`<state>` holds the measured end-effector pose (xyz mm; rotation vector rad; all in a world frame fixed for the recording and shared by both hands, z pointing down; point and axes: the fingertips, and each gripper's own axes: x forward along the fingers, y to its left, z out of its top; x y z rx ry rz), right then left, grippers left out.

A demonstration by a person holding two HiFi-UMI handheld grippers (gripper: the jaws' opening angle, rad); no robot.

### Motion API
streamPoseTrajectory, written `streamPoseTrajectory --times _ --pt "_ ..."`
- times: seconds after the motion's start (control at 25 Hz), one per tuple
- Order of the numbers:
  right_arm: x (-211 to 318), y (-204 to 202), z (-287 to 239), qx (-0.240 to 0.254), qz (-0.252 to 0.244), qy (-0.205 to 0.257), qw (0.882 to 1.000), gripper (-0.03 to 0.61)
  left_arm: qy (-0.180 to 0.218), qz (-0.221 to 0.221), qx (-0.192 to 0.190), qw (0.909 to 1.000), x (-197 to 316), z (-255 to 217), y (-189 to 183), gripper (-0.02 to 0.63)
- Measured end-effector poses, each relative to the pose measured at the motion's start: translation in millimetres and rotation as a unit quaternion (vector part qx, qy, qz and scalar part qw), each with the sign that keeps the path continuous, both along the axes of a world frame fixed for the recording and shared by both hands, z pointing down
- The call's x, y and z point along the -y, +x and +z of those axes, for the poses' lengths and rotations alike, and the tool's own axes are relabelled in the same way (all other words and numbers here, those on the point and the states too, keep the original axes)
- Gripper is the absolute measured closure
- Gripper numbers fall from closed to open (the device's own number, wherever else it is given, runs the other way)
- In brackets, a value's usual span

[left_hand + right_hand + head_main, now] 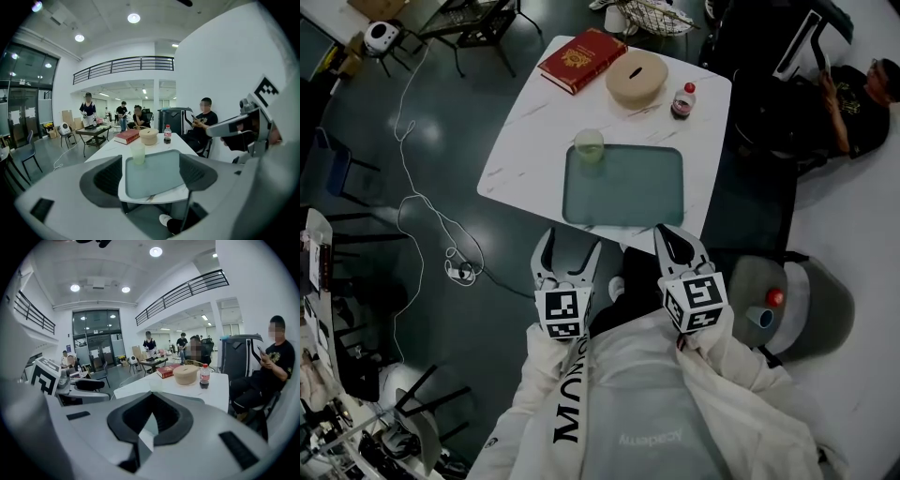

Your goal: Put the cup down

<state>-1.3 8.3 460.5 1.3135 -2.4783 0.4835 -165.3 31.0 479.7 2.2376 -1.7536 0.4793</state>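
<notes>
Jaws of left gripper [570, 242] are spread, with nothing between them; it is held off the table [520, 141], close to the body. Cup [589, 145] is seen upright on the far left corner of the tray [628, 192], touched by neither gripper. Jaws of right gripper [677, 242] are closed on nothing, likewise off the table. Put-down is judged done. For any next move, only a path clear of the cup is called for.
</notes>
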Motion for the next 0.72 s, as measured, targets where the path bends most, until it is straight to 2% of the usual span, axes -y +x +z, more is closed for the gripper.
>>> streamPoseTrajectory --times 0.44,0.52,0.72 --pt "-14.0 -11.4 -22.1 -0.005 -0.009 0.032 0.999 0.574 0.018 0.026 -0.006 0.9995 -17.3 -21.6 17.9 0.223" --pt "-14.7 -9.7 -23.5 -0.008 -0.008 0.032 0.999 0.574 0.018 0.030 -0.006 0.9994 -17.3 -23.3 20.3 0.258" --pt "-11.8 -2.1 -25.5 -0.014 -0.001 0.031 0.999 0.574 0.019 0.041 -0.009 0.9989 -16.7 -27.1 28.8 0.285"
